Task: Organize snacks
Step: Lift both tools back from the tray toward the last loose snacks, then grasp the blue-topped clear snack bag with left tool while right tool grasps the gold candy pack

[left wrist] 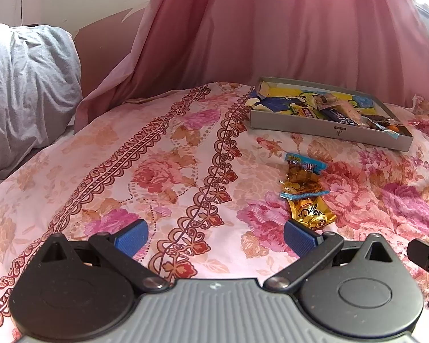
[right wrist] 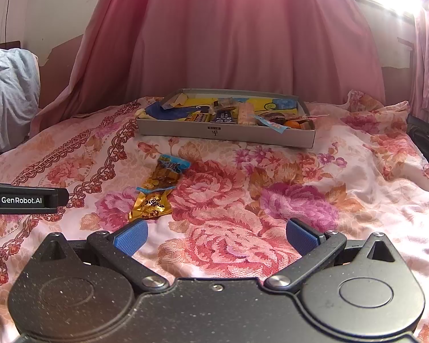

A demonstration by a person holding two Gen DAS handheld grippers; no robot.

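A shallow grey box (left wrist: 329, 131) (right wrist: 226, 135) with several snack packets inside lies on the flowered bedspread. In front of it lie two loose packets: a clear blue-edged packet of brown snacks (left wrist: 301, 175) (right wrist: 166, 173) and, nearer, a gold wrapper (left wrist: 311, 214) (right wrist: 150, 205). My left gripper (left wrist: 214, 238) stands open over the bedspread, its right finger just short of the gold wrapper. My right gripper (right wrist: 216, 238) is open too, with the gold wrapper just beyond its left finger. Neither holds anything.
The flowered bedspread (left wrist: 163, 171) (right wrist: 271, 194) covers the bed. A pink curtain (left wrist: 271, 28) (right wrist: 243, 34) hangs behind the box. A grey-blue pillow (left wrist: 25, 85) (right wrist: 8, 91) lies at the left. The left gripper's body (right wrist: 25, 200) juts in from the left edge.
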